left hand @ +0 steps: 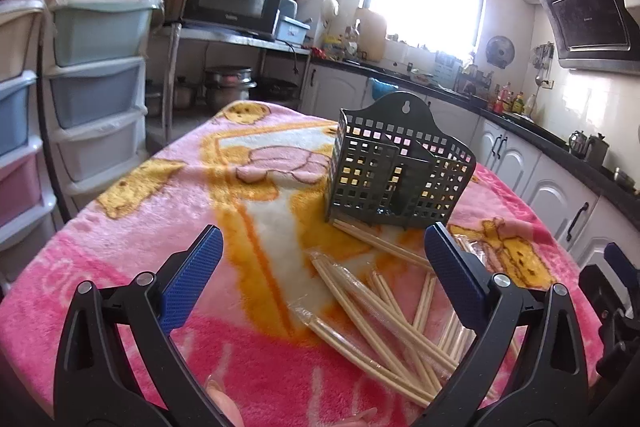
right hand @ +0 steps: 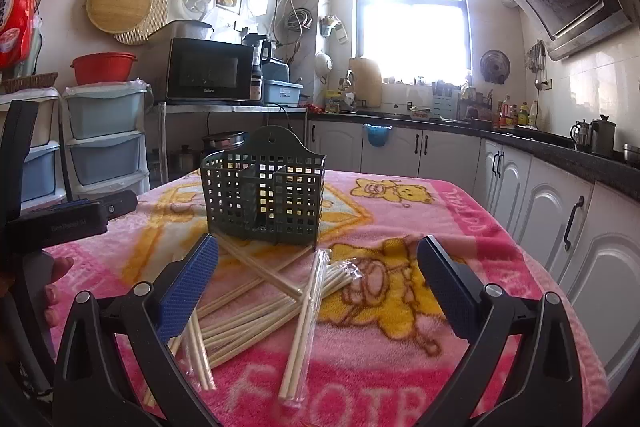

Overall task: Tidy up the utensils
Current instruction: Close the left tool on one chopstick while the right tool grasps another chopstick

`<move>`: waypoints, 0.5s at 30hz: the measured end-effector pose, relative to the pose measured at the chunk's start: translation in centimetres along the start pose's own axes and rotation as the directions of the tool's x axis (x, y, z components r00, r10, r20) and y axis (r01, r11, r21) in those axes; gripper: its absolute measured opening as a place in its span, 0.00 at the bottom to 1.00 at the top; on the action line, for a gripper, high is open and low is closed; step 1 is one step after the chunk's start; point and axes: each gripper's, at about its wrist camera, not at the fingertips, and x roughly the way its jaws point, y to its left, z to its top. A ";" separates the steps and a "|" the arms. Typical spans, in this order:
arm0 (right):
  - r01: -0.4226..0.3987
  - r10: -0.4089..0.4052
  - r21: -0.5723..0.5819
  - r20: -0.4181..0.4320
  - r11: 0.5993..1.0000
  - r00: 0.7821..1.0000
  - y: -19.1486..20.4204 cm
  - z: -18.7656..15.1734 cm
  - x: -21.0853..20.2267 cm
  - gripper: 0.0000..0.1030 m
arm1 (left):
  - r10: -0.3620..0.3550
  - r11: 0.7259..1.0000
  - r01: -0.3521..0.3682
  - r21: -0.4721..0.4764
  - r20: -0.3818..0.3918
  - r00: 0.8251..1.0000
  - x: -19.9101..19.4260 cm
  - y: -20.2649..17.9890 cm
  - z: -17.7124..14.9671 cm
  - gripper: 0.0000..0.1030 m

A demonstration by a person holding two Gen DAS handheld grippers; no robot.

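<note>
Daylight floods a cluttered kitchen through the far window [right hand: 412,15], with white cabinets [right hand: 532,195] along the right and a microwave [right hand: 210,71] on a metal shelf to the left. Nearer the cameras, a table is covered by a pink cartoon-bear blanket [right hand: 400,307].

On that blanket stands a dark green perforated utensil holder [right hand: 262,201] (upright, with an inner divider and a hanging tab at the back). Wooden chopsticks [right hand: 256,303] lie scattered in a loose, crossing heap just in front of it, a few reaching its base; some pairs are in clear plastic sleeves [right hand: 310,311], the rest bare.

The left gripper [left hand: 324,267] hovers over the table short of the holder, its blue-padded fingers [left hand: 192,279] spread wide with nothing between them; the heap lies mostly under its right finger. The right gripper [right hand: 318,281] hangs over the same heap from the other side, its fingers [right hand: 444,291] likewise wide apart and holding nothing, with a sleeved pair lying on the blanket between them. Fingertips of the person's hand [right hand: 54,291] show at the left edge of the right wrist view, beside the black body of the left gripper.
</note>
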 end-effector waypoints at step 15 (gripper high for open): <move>0.013 -0.014 -0.020 -0.069 1.000 0.998 -2.6 2.5 4.5 0.94 | -0.200 0.979 0.192 -0.067 -0.163 0.966 4.0 0.1 1.7 0.91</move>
